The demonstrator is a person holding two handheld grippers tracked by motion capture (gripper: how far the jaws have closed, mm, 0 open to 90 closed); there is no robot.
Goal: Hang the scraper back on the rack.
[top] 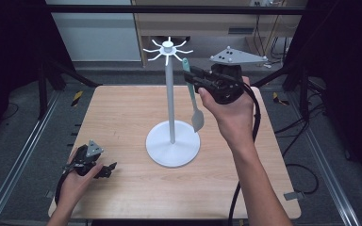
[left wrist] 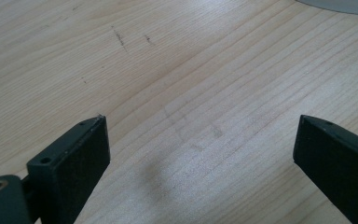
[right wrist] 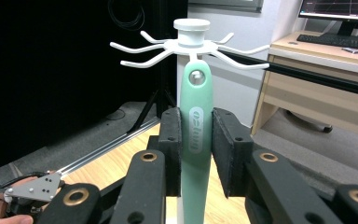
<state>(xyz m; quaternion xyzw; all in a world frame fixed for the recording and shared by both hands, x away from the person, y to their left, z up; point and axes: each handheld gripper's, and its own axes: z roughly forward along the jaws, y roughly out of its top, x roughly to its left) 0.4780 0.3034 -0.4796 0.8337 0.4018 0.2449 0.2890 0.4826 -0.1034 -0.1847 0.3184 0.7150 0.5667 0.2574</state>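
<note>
A white utensil stand [top: 172,108] with a round base and several hooks at its top [right wrist: 191,44] rises from the middle of the wooden table [top: 122,117]. My right gripper [top: 197,77] is shut on the handle of a mint-green spatula [top: 193,101], held upright just right of the pole. In the right gripper view the spatula handle [right wrist: 196,135] sits between the pads, its hanging hole just below a hook. My left gripper [top: 107,170] rests low at the table's front left, open, with bare wood between its fingers [left wrist: 74,158].
The stand's base edge [left wrist: 340,4] lies beyond the left gripper. A desk with a keyboard [right wrist: 349,44] stands behind the table. Black frame posts and rails [top: 23,155] flank the table; cables [top: 306,169] trail on the floor at right.
</note>
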